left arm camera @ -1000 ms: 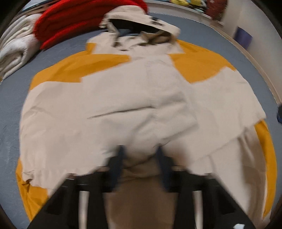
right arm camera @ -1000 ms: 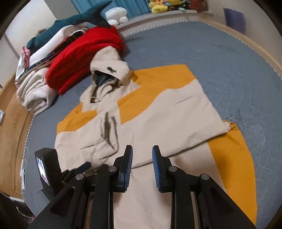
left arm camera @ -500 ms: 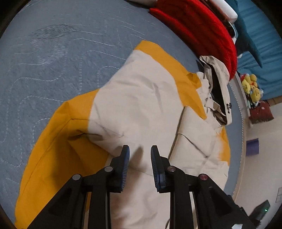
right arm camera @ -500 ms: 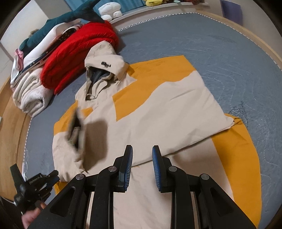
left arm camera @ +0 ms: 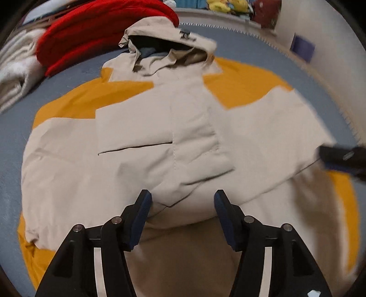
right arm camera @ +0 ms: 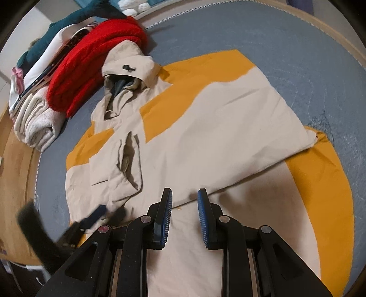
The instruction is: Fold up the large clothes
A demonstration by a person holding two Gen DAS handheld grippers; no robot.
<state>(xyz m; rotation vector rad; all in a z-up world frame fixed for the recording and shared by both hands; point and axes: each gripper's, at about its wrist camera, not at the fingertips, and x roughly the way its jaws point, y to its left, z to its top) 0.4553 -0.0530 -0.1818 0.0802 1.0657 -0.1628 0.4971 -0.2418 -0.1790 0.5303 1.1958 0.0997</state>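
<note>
A beige and orange hooded jacket [left arm camera: 178,128] lies spread on the blue-grey mat, hood [left arm camera: 164,38] at the far end and one sleeve folded over the chest [right arm camera: 128,160]. My left gripper [left arm camera: 183,202] hovers over the jacket's near part. Its jaws are opening, and the pads are clear of the beige cloth below them. It shows blurred at the lower left of the right wrist view [right arm camera: 91,219]. My right gripper [right arm camera: 184,206] hangs over the jacket's lower hem with a narrow gap and nothing between its fingers. It appears at the right edge of the left wrist view [left arm camera: 343,160].
A folded red garment [right arm camera: 91,68] lies against the hood, with rolled white towels [right arm camera: 34,118] and a teal plush [right arm camera: 68,25] behind it. The mat [right arm camera: 286,45] runs wide to the right. Wooden floor [right arm camera: 13,182] borders it on the left; plush toys [left arm camera: 226,5] line the far edge.
The left jaws went from nearly shut on beige cloth to wide apart, and the cloth now lies flat. The right gripper sank slightly toward the jacket with its gap unchanged.
</note>
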